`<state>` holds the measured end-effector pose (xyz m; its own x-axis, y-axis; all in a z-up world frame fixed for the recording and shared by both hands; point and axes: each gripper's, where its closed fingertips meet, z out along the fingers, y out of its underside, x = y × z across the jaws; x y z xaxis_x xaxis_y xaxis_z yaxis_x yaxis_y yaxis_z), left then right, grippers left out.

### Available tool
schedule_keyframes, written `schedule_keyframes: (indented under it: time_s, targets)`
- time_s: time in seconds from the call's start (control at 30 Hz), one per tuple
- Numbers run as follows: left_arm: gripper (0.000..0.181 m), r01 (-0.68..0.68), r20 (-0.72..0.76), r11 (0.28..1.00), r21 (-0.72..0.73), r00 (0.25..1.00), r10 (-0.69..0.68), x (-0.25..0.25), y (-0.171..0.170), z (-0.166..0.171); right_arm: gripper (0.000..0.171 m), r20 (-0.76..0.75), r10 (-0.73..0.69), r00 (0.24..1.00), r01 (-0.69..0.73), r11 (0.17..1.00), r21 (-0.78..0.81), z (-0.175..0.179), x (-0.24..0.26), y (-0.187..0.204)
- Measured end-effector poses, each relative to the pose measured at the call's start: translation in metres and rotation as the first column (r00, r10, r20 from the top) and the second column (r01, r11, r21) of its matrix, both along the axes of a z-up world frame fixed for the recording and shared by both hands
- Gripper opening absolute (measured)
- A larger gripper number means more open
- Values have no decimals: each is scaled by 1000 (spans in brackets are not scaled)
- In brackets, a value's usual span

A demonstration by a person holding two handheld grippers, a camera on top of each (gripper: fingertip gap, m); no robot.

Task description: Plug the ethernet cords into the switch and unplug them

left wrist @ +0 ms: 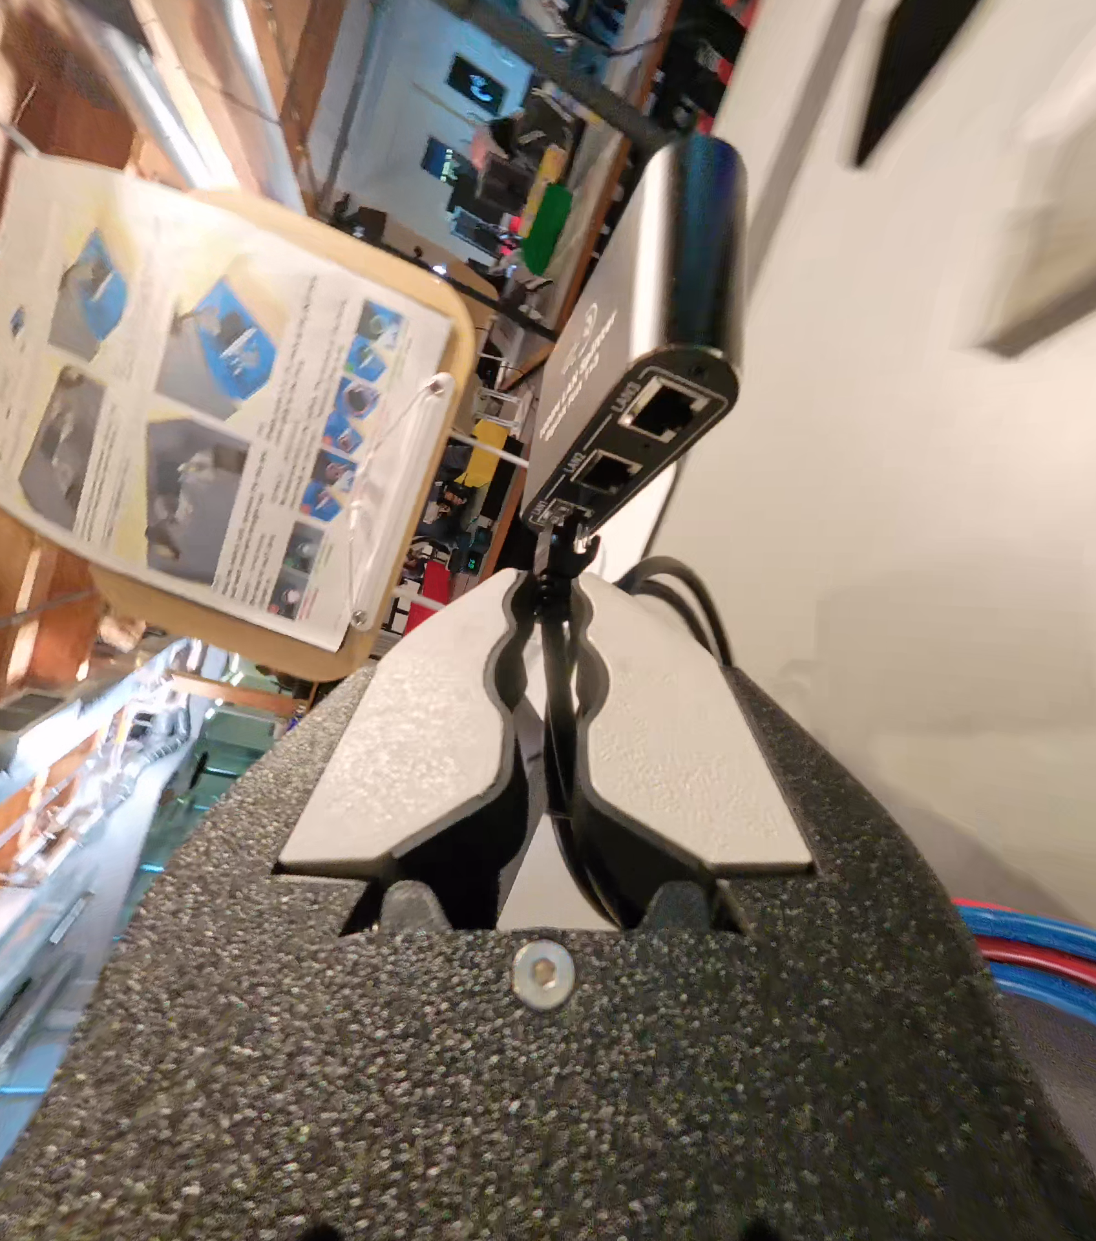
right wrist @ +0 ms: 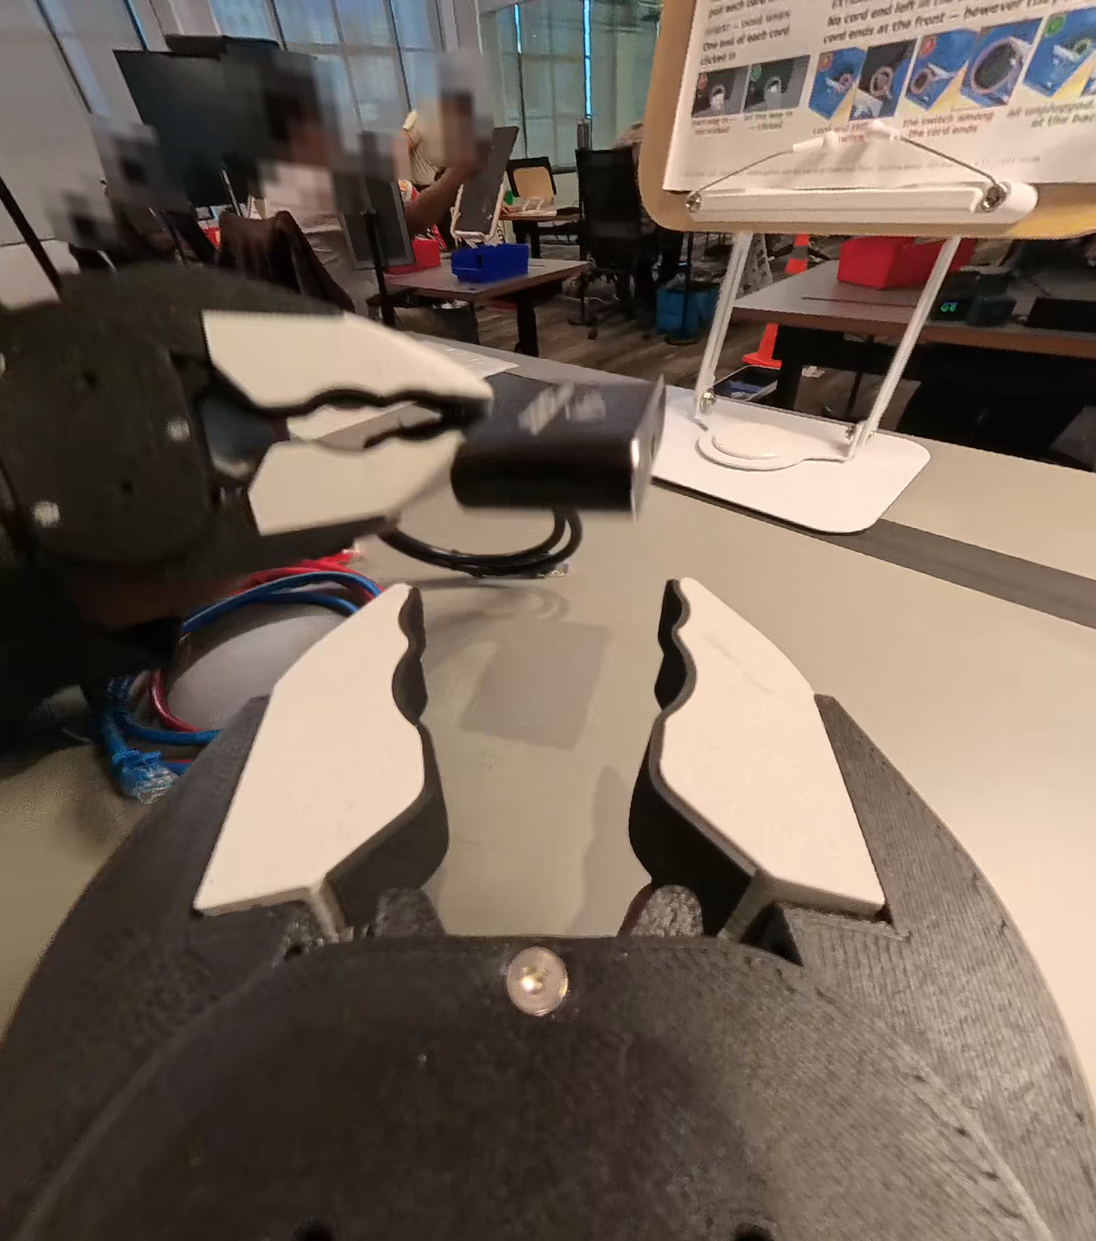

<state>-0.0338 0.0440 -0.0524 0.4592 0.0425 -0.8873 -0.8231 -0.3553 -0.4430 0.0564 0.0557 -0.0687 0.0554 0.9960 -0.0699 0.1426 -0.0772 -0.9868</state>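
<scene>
My left gripper is shut on a black ethernet cord just behind its plug. The plug sits in the nearest port of the black switch, and the two ports beyond it are empty. In the right wrist view the left gripper holds the switch by that cord above the table, with the black cord looping underneath. My right gripper is open and empty, low over the table in front of the switch.
Blue and red ethernet cords lie bundled on the table at the left, also showing in the left wrist view. A clipboard stand with an instruction sheet stands on a white base at the back right. Some 10 cm of space lies between my two pairs of fingers.
</scene>
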Motion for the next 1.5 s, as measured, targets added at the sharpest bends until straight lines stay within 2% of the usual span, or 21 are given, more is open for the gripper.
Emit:
schedule_keyframes:
  time_s: [0.17,0.33,0.43,0.5,0.57,0.63,0.7,0.77,0.83,0.97,1.1,1.2,1.37,1.5]
  targets:
    - [10,8,229,986,165,972,-46,-34,-24,58,64,45,41,998,-44,997,62,-10,-4,-13]
    - [11,117,465,964,239,858,-219,-47,-52,99,58,89,109,990,-117,989,89,-20,-7,-29]
    - [10,222,629,950,219,712,-312,-48,-73,102,56,114,143,983,-155,983,102,-25,-8,-36]
    - [10,297,744,938,177,584,-326,-48,-90,93,54,130,170,977,-185,976,112,-29,-8,-42]
    - [10,381,852,913,146,421,-311,-47,-112,76,53,145,189,971,-208,970,129,-31,-9,-46]
    - [10,481,940,871,99,241,-241,-41,-137,51,52,156,199,967,-222,965,143,-33,-9,-49]
    - [10,542,984,837,69,102,-147,-38,-158,23,51,173,210,962,-236,960,150,-35,-10,-52]
    - [10,560,998,827,48,11,-65,-38,-171,-4,50,187,223,957,-253,955,156,-37,-10,-55]
    - [10,561,999,827,32,-47,-6,-41,-178,-27,50,204,250,947,-284,945,163,-40,-10,-60]
    - [10,557,989,831,-20,-112,98,-43,-178,-59,50,240,339,910,-388,899,203,-46,-10,-81]
    - [11,557,972,828,-63,-154,177,-35,-168,-81,51,296,439,848,-516,812,274,-55,-8,-112]
    - [11,567,975,819,-92,-114,189,-30,-166,-84,51,295,443,847,-523,797,304,-55,-12,-121]
    - [11,568,982,819,-79,-96,162,-28,-167,-77,52,248,459,853,-519,796,313,-47,-16,-126]
    - [11,541,985,839,-61,-105,139,-35,-167,-72,55,256,524,812,-583,745,324,-49,-8,-137]
